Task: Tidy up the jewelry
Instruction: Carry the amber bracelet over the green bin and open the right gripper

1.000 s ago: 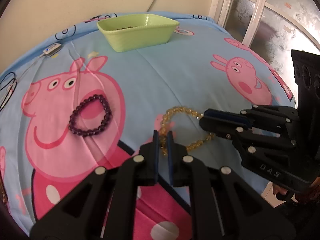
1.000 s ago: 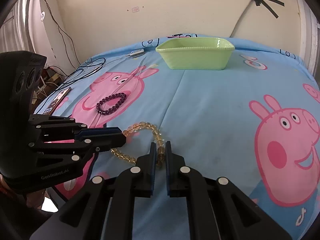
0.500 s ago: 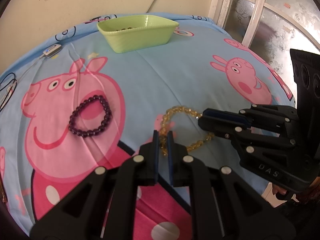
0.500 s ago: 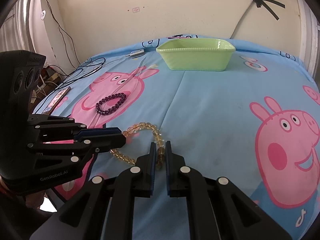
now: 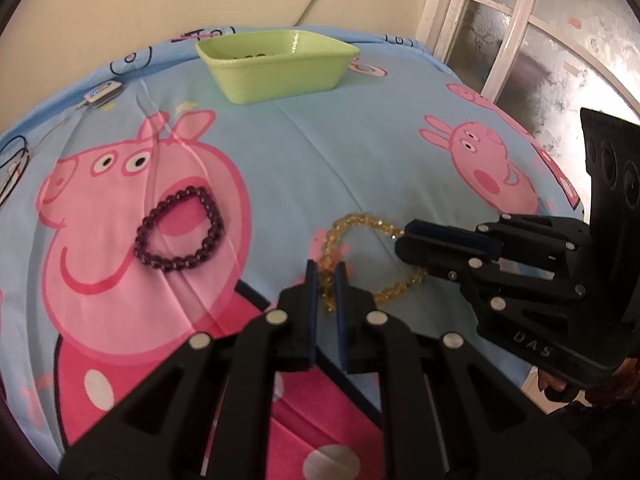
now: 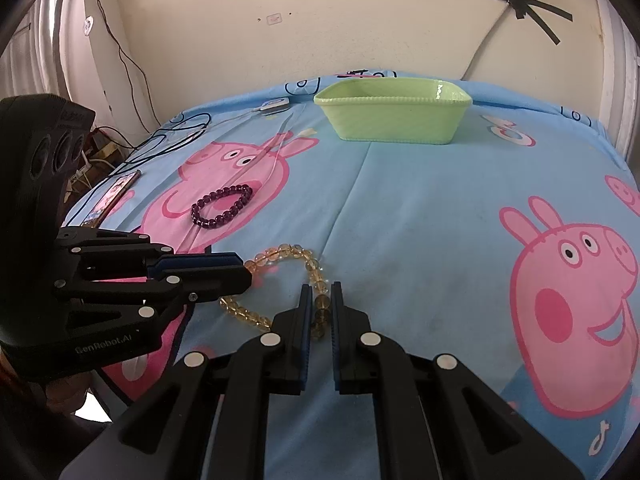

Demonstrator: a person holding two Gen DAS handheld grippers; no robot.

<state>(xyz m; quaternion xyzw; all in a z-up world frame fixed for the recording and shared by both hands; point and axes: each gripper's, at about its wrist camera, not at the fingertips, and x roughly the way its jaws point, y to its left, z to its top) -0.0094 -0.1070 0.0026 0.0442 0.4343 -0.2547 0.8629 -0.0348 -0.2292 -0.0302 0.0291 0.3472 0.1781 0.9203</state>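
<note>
A string of amber beads point(image 5: 360, 218) point(image 6: 288, 250) lies looped on the blue cartoon bedsheet. My left gripper point(image 5: 327, 276) point(image 6: 244, 272) is shut on the loop's left side. My right gripper point(image 6: 320, 300) point(image 5: 404, 240) is shut on its right side, a bead showing between the pads. A dark purple bead bracelet point(image 5: 176, 267) point(image 6: 208, 222) rests on the pink pig print, to the left and apart from both grippers. Far back stands a light green tray point(image 5: 280, 76) point(image 6: 392, 124) with some dark beads point(image 5: 248, 57) inside.
A phone point(image 6: 112, 198) and black cables point(image 6: 176, 136) lie near the bed's left edge. A small white device point(image 5: 100, 94) point(image 6: 276, 105) sits left of the tray. A wall backs the bed, and a window frame point(image 5: 512, 32) stands at the right.
</note>
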